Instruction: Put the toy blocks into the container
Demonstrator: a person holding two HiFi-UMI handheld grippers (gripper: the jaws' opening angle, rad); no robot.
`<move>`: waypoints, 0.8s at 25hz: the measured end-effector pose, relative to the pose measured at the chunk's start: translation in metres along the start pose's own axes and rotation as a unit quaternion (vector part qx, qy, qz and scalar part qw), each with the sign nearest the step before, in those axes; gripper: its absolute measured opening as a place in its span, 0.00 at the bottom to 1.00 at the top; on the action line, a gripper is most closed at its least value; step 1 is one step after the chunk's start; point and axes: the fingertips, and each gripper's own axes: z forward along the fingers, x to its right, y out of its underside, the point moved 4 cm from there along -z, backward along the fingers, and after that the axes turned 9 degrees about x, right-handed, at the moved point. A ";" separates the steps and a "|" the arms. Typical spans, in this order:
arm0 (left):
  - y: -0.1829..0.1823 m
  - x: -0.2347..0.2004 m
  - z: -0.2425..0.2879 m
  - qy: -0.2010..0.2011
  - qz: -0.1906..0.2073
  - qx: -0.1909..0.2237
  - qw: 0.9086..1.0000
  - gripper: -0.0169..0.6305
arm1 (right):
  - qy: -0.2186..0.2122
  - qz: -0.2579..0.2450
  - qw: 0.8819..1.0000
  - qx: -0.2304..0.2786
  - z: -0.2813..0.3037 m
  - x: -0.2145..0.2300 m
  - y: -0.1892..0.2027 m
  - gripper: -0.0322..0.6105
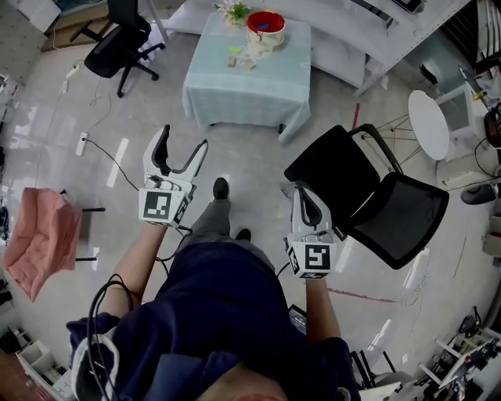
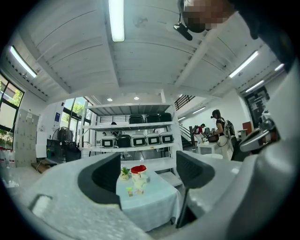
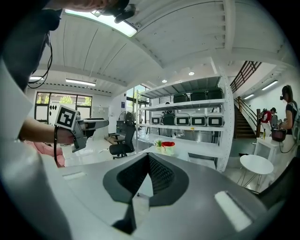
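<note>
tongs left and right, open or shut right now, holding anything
Left tongs: open, empty.
Right tongs: shut, empty.

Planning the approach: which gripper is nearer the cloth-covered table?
Left. The left gripper is farther forward, aimed at the table; the right gripper sits farther back, beside the black chair.

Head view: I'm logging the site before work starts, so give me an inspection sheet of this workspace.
Surface: cloth-covered table ahead of the person.
Job's things: red-rimmed container and small blocks on it.
Clutter: potted plant beside the container.
Grippers: left gripper open, empty; right gripper shut, empty.
Cables: power strip with cable on the floor.
Surroundings: office chair, black chair, pink cloth, round white table.
</note>
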 end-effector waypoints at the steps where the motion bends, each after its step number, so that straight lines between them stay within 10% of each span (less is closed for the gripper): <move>1: 0.004 -0.005 0.012 0.002 0.002 0.002 1.000 0.61 | 0.003 0.000 1.000 -0.001 0.008 0.004 0.002 0.05; 20: 0.113 -0.150 0.302 0.077 -0.003 -0.009 0.997 0.61 | 0.056 0.001 0.998 -0.042 0.320 0.086 -0.001 0.05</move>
